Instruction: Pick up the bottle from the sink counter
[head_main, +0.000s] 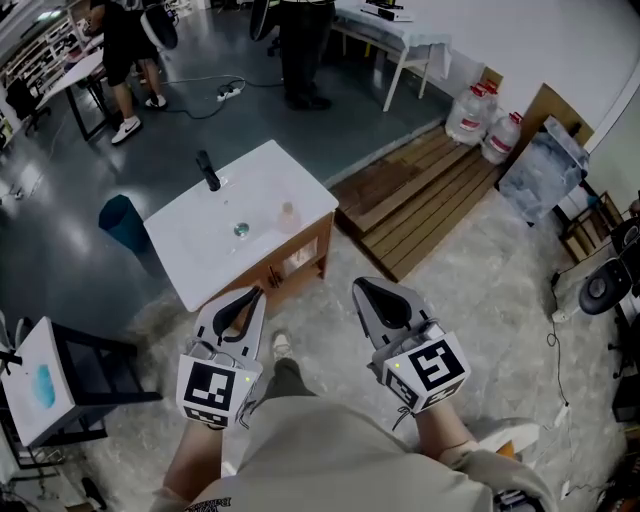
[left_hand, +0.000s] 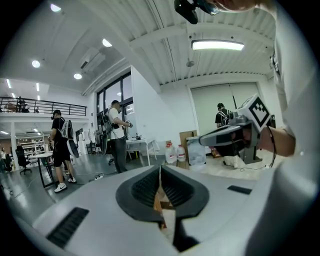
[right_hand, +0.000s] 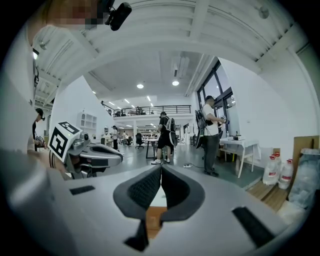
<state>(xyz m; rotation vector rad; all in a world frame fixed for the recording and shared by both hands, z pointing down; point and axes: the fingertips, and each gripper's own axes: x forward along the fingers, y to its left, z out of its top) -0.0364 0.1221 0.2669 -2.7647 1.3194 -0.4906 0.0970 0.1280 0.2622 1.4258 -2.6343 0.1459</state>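
Observation:
A small pale pink bottle (head_main: 288, 216) stands on the white sink counter (head_main: 200, 250), right of the drain (head_main: 241, 230) and in front of the black faucet (head_main: 208, 172). Both grippers hang well short of the counter, close to my body. The left gripper (head_main: 251, 294) has its jaws pressed together with nothing between them. My right gripper (head_main: 362, 288) is likewise shut and empty. In the left gripper view the left gripper (left_hand: 160, 168) points level into the room; the right gripper (right_hand: 160, 168) does the same in its own view. Neither gripper view shows the bottle.
The counter sits on a wooden cabinet (head_main: 290, 265). A blue bin (head_main: 124, 221) stands to its left, and a white side table (head_main: 40, 380) at the near left. Wooden pallets (head_main: 430, 195) and water jugs (head_main: 485, 120) lie to the right. People stand at the far tables (head_main: 300, 50).

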